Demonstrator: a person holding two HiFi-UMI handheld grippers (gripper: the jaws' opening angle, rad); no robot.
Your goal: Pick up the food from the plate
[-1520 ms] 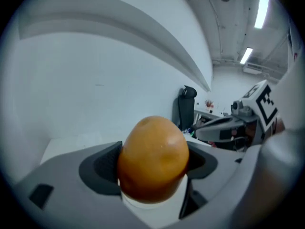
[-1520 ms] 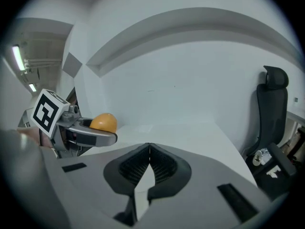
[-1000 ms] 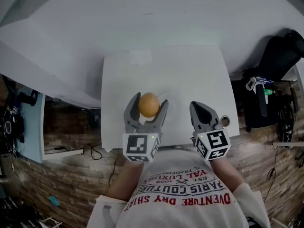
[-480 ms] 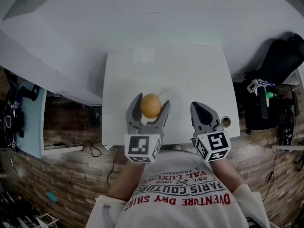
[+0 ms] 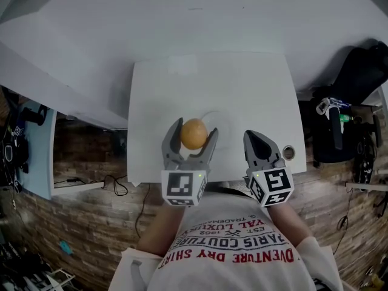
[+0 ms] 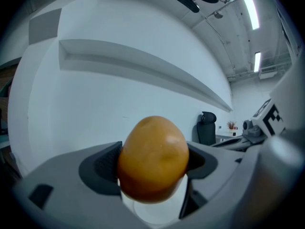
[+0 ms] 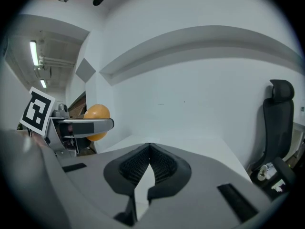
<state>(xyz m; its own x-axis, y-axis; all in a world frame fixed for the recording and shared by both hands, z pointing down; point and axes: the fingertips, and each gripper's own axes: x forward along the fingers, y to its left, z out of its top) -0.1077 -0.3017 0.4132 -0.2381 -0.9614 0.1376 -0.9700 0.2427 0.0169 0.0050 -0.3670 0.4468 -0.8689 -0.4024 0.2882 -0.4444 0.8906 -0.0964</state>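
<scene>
Clamping the orange food (image 5: 193, 134), the left claw (image 5: 194, 130) hangs above the table (image 5: 242, 90); right claw (image 5: 255, 138) clenched empty.

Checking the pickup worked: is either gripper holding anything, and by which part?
The left gripper holds the orange round food by its opposite sides, pinched between its fingers. The right gripper is shut on nothing.

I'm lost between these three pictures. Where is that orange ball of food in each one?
Head view: orange food at centre, between the left gripper's jaws.
Left gripper view: low centre, clamped.
Right gripper view: far left.
Shared landmark: the left gripper holding it.
</scene>
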